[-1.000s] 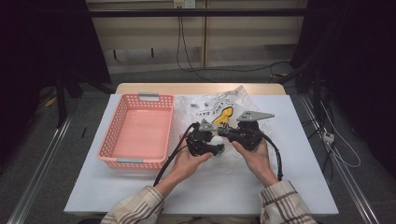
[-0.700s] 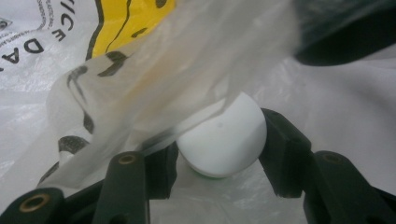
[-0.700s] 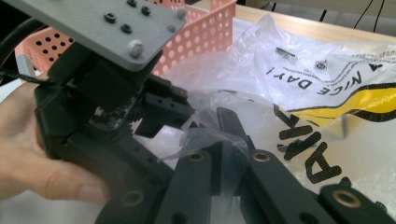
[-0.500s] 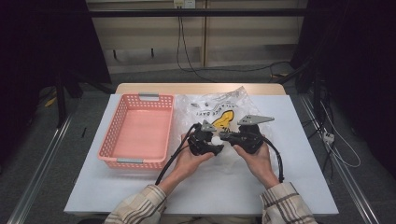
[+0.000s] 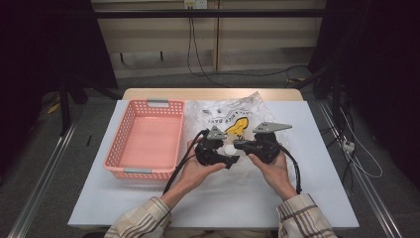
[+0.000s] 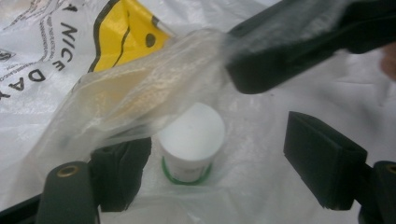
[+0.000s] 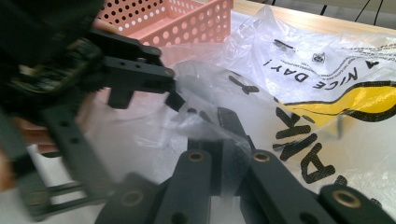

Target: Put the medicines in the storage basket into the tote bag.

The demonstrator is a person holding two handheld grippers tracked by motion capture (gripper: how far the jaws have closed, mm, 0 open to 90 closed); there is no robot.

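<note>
A clear plastic bag (image 5: 233, 121) with a yellow smiley and black lettering lies on the white table. My right gripper (image 5: 242, 145) is shut on a fold of its upper layer (image 7: 219, 140) and holds that layer lifted (image 6: 154, 88). Under the layer stands a small white container (image 6: 191, 144) with a green band at its base. My left gripper (image 6: 219, 154) is open and its jaws have just been opening. The container stands between them, close to the left pad (image 6: 122, 170) and well apart from the right pad (image 6: 322, 158). From above, both hands meet over the bag's near end, with the left gripper (image 5: 218, 151) beside the right.
A pink perforated basket (image 5: 148, 104) stands left of the bag, close to the left hand. Black cables trail from both grippers toward the table's front. The wooden table edge (image 5: 208, 93) runs behind the bag. Bare white tabletop (image 5: 327, 163) lies to the right.
The left gripper has shifted slightly over the bag's near end. The right hand has stayed where it was, still on the bag.
</note>
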